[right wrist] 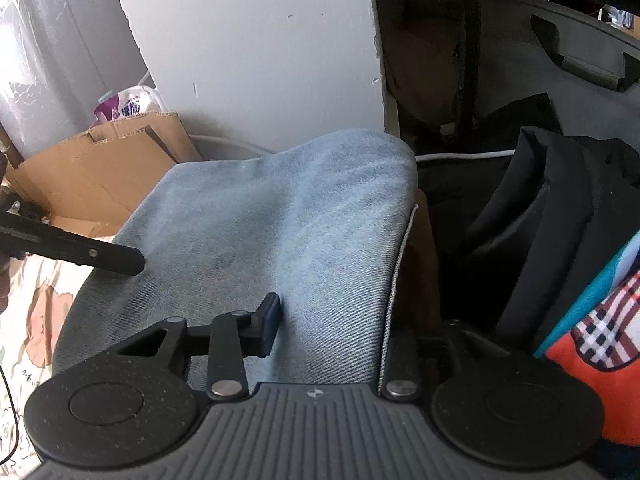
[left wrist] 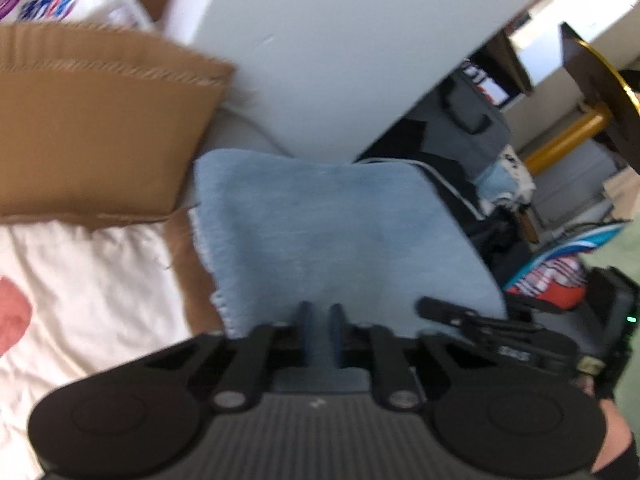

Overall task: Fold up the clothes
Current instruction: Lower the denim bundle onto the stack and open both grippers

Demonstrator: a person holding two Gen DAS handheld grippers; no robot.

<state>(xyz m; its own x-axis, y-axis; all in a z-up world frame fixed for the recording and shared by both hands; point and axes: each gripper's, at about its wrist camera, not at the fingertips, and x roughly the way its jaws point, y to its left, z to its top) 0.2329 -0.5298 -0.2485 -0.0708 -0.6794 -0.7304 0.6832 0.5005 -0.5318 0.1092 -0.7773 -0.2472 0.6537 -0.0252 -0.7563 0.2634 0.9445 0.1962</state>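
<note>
Soft daylight, left view blurred, fisheye-bent edges

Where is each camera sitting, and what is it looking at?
Left wrist view: sits on the left tongs, looking forward and down over the blue denim cloth beside a cardboard box; the right tongs and a bit of hand show at the right.
Right wrist view: sits on the right tongs, looking down along the same denim, which lies between its fingers; the tip of the left tongs pokes in from the left.
Shared: the denim, the box, the white wall.
</note>
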